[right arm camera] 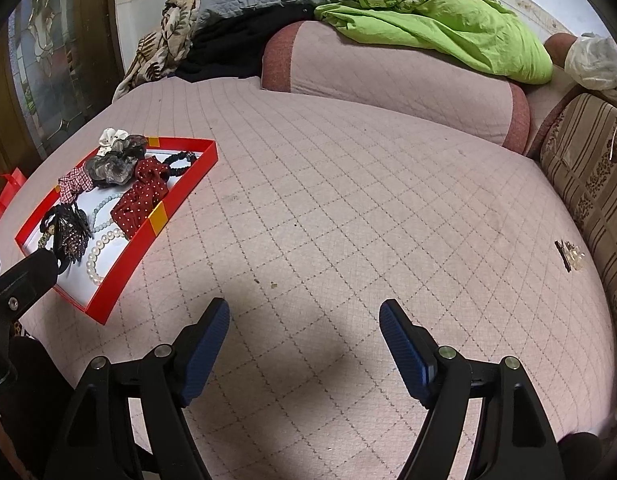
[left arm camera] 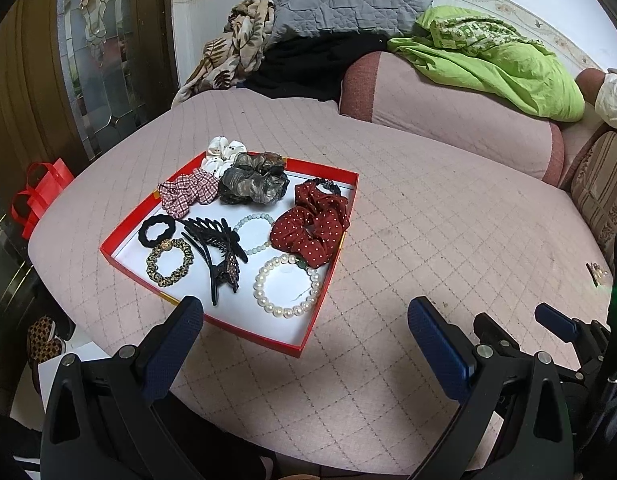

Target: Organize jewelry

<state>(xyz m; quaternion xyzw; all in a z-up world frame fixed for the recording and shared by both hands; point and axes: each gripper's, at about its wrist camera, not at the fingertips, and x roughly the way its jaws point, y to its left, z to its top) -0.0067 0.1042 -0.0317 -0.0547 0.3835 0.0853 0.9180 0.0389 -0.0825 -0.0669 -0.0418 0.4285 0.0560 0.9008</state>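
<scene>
Both the left gripper [left arm camera: 304, 312] and right gripper [right arm camera: 304, 316] are held apart, empty. 1 clip [right arm camera: 569, 256] is left far right of the tray [right arm camera: 120, 268]; it should be approached squarely and pinched low.

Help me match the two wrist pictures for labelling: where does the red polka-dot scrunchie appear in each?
Left wrist view: the red polka-dot scrunchie lies left of centre, at the red tray's right wall, above the pearl bracelet.
Right wrist view: the scrunchie sits far left, against the tray's near wall by its yellow tape.
Shared landmark: the green cloth on the bolster at the top.
</scene>
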